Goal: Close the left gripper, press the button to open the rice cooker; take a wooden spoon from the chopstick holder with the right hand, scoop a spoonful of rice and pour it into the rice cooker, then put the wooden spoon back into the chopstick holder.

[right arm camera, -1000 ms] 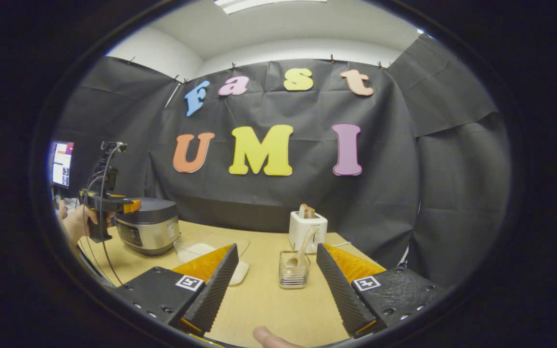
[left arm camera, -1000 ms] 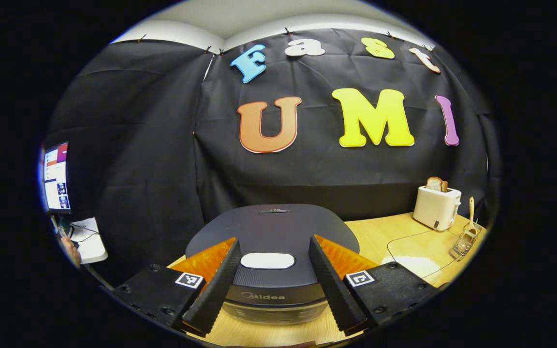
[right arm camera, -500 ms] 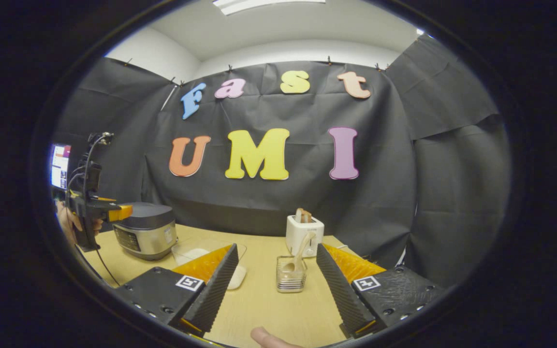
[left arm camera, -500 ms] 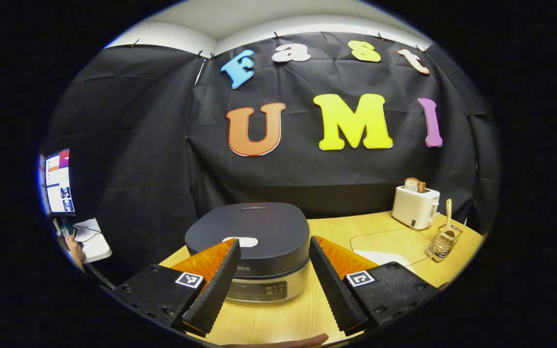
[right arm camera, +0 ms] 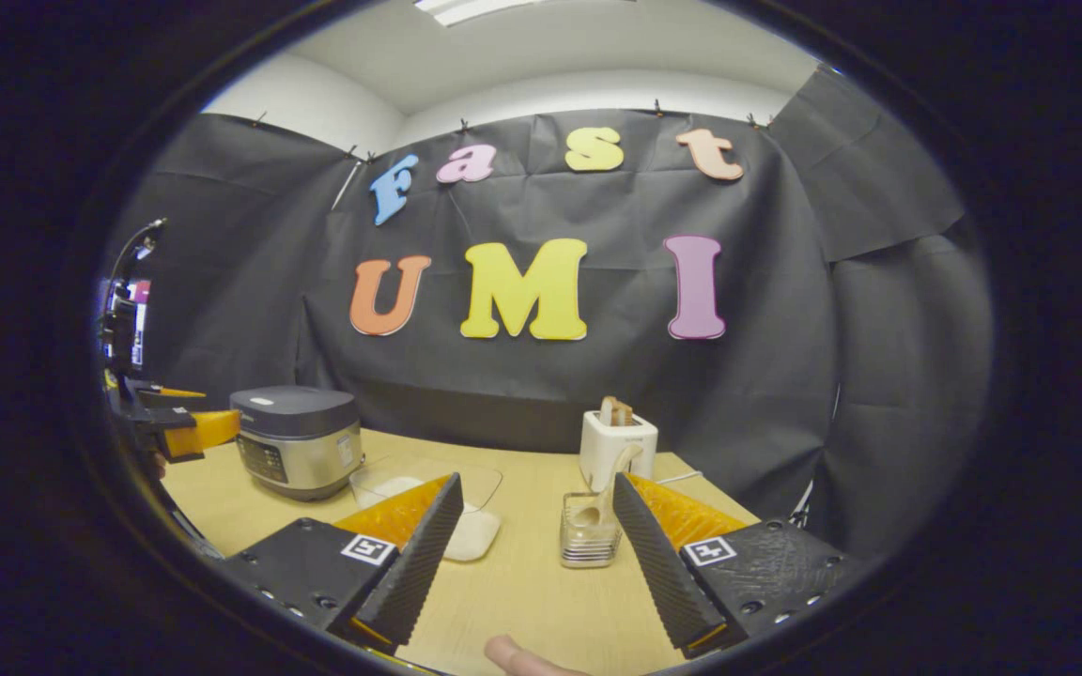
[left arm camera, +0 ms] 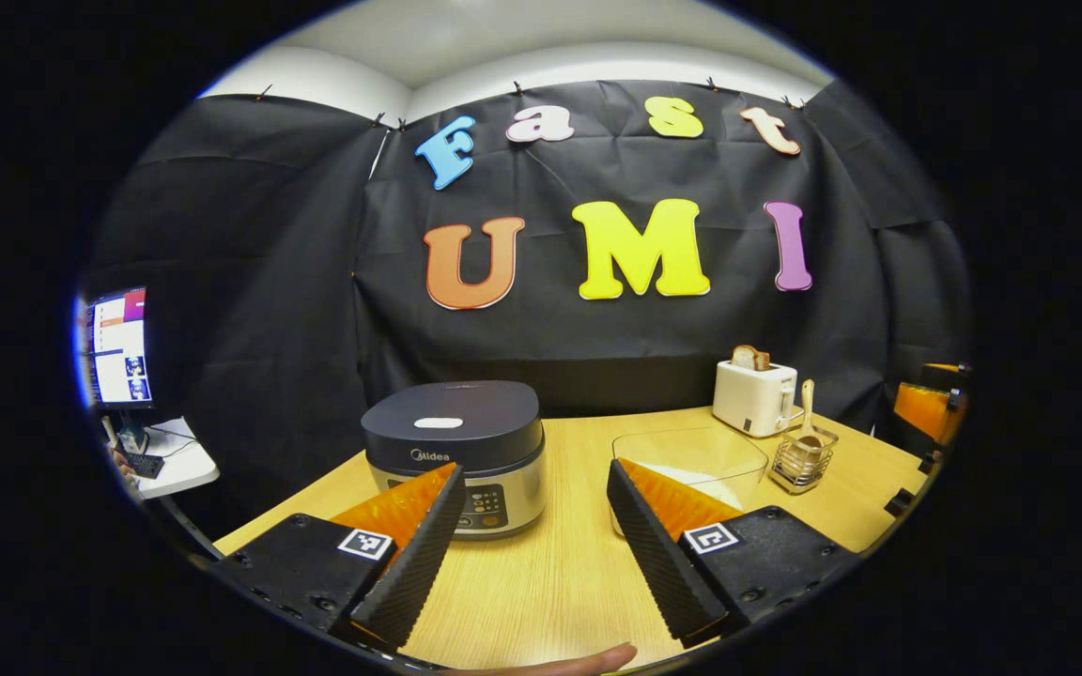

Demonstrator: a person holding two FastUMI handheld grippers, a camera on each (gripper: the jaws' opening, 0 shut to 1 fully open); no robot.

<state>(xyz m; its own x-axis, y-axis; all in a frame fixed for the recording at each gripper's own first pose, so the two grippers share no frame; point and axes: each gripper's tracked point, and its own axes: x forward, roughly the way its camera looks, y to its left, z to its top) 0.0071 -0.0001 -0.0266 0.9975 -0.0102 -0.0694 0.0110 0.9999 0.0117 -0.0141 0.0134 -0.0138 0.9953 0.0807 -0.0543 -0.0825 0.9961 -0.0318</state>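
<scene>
While both jaws gape wide, left gripper (left arm camera: pixel 527 554) and right gripper (right arm camera: pixel 532 554) hold nothing. Dark-lidded steel rice cooker (left arm camera: pixel 455 453) sits closed; wooden spoon (right arm camera: pixel 600 488) upright in wire chopstick holder (right arm camera: pixel 588 540), right of cooker.

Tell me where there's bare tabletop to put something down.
Bare wood lies in front of the rice cooker, under the left gripper, and near the table edge before the chopstick holder. It is crowded from glass dish to toaster.
</scene>
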